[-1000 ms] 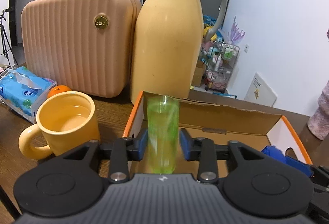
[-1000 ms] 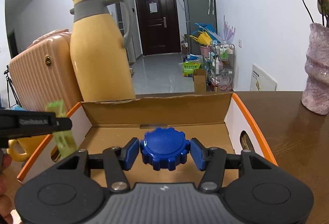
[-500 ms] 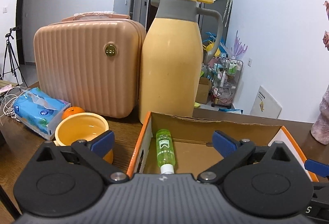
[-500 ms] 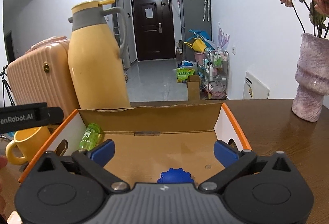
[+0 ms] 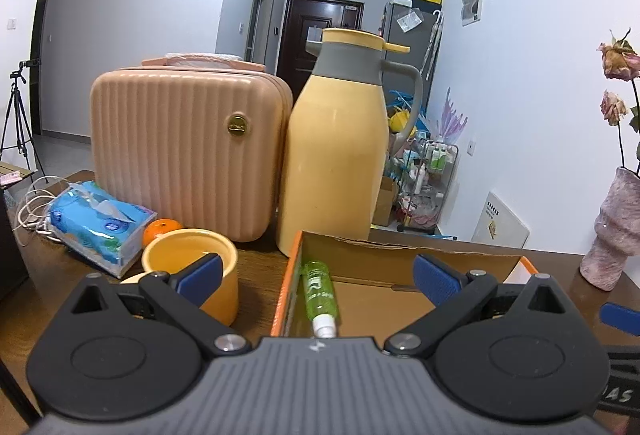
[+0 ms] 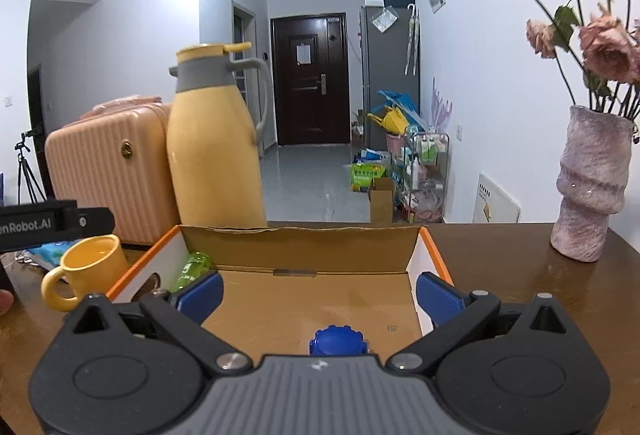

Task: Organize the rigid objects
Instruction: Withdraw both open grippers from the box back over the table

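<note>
Both my left gripper [image 5: 316,277] and right gripper [image 6: 318,293] gape empty; green plastic bottle [image 5: 319,289] and blue ridged cap [image 6: 337,341] lie inside orange-edged cardboard box [image 6: 304,244], yellow ceramic mug [image 6: 86,269] outside at 9 o'clock possibly remaining.

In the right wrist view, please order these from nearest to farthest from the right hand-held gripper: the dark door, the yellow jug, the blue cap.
1. Blue cap: on the box floor, just under the right hand-held gripper.
2. Yellow jug: behind the box, left.
3. Dark door: at the hallway's end.
</note>
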Demonstrator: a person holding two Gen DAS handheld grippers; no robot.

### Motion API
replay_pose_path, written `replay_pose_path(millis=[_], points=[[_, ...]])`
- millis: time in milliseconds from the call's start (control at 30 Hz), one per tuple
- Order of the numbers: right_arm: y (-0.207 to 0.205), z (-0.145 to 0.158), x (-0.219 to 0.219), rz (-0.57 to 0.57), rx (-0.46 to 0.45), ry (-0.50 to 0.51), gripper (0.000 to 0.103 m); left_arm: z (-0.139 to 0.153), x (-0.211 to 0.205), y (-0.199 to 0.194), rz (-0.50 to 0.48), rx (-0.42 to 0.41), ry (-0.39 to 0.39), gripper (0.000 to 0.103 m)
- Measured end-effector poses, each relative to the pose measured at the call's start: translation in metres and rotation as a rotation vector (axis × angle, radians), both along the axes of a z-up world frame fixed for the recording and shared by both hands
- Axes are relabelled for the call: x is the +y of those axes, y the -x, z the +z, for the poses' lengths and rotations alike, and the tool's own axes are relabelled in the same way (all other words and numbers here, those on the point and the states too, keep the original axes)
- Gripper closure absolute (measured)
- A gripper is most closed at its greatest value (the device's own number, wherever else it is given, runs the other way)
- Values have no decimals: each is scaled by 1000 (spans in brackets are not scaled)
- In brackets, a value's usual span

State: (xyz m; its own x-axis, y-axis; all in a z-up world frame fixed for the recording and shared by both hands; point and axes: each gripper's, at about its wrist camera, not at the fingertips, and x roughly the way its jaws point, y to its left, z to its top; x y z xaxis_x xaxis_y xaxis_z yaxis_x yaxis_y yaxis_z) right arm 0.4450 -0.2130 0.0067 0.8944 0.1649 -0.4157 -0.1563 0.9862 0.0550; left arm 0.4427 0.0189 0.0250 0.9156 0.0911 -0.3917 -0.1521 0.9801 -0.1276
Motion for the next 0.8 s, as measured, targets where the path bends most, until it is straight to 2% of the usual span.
replay_pose_path(millis=[200,533,800], points=[[29,5,-1,5,-36,1,0,-3,9,25,-1,-8,9,0],[74,4,1,11,-48,3,0,-9,14,74,-12,-19,-46,0],[114,4,4,23,-55,-1,0,-13,21,113,-19,-14,-42,0]])
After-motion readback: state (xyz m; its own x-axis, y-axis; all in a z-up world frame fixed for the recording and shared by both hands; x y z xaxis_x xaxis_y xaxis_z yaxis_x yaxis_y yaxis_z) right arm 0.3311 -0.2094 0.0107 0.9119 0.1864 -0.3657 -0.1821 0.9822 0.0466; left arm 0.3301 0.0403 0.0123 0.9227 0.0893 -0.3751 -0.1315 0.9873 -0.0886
